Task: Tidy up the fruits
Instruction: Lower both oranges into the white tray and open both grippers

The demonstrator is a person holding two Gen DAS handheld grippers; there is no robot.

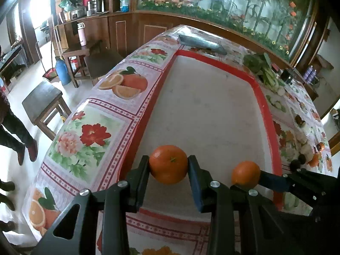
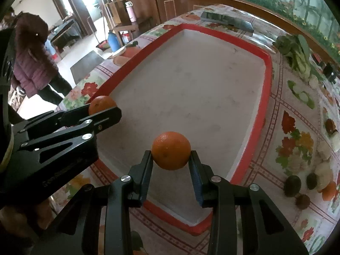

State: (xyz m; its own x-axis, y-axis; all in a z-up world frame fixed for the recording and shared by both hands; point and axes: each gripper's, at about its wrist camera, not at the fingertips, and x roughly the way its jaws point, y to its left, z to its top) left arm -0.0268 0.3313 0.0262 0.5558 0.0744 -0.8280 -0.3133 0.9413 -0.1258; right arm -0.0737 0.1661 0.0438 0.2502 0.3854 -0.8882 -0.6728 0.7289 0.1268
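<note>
A large red-rimmed tray (image 2: 268, 68) with a pale, bare floor lies on a table covered by a flowered cloth (image 1: 89, 136). Everything here is placed relative to that tray.

Over the tray's near end, the left gripper (image 1: 168, 164) pinches an orange (image 1: 168, 164) between its two black fingers, close to the tray's left rim. Beside it, the right gripper (image 2: 171, 151) pinches a second orange (image 2: 171, 150), nearer the tray's right rim. Both fruits seem to hang just above the tray floor — whether either touches it cannot be told.

Nothing lies in the tray yet, so the sorting looks barely begun. Outside the tray's right rim, a cluster of other produce (image 2: 306, 184) waits on the cloth: dark round fruits, pale pieces, another orange one. Leafy greens (image 2: 297, 53) lie past the far right corner, and a dark flat object (image 2: 227, 20) lies beyond the far rim.
</note>
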